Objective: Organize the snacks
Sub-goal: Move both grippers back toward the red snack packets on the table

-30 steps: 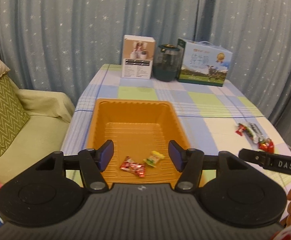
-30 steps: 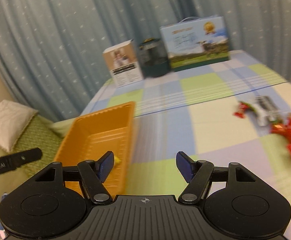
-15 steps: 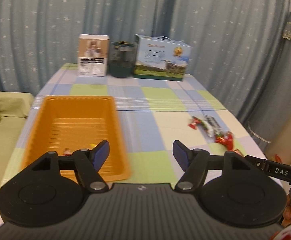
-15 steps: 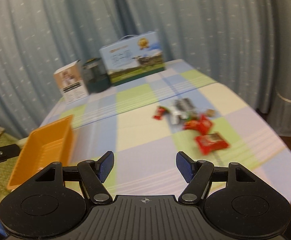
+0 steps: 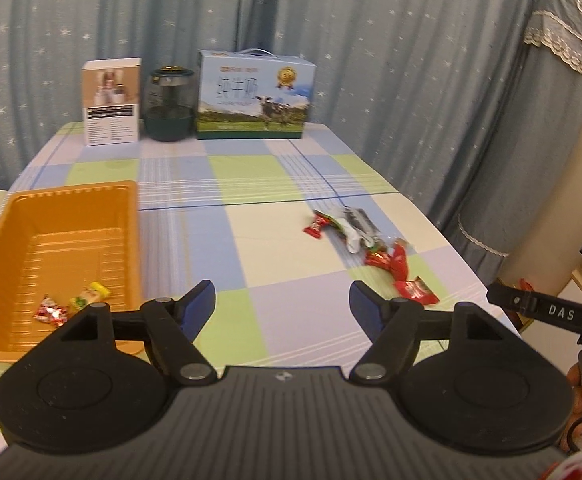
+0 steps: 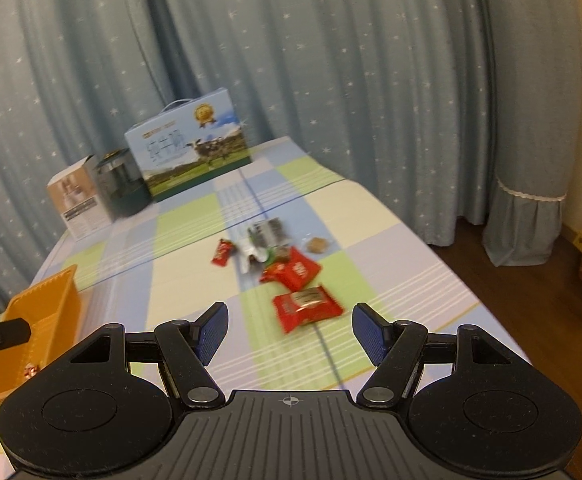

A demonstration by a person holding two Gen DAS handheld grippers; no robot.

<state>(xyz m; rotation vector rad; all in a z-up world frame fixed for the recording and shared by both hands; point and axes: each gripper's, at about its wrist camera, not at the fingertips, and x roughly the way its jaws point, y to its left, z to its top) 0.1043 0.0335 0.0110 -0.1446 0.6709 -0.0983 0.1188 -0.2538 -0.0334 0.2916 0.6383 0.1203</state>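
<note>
An orange tray [image 5: 71, 216] sits at the table's left, holding a red candy [image 5: 49, 311] and a yellow-green candy [image 5: 89, 295]. It also shows in the right wrist view [image 6: 51, 300]. A pile of loose snacks [image 5: 371, 246] lies at the right side. My left gripper [image 5: 283, 306] is open and empty above the table's near middle. My right gripper [image 6: 289, 330] is open and empty, just short of a red snack packet [image 6: 307, 307]. More red packets [image 6: 291, 270] and a brown biscuit [image 6: 318, 245] lie beyond it.
At the back of the checked tablecloth [image 5: 251, 168] stand a white box [image 5: 111, 102], a dark jar [image 5: 169, 104] and a blue milk carton box [image 5: 255, 94]. Starred curtains hang behind. The table's right edge [image 6: 431, 248] drops to the floor.
Both grippers swung right, away from the tray. The snack pile has come near the centre of the right wrist view and closer. Both stay open.
</note>
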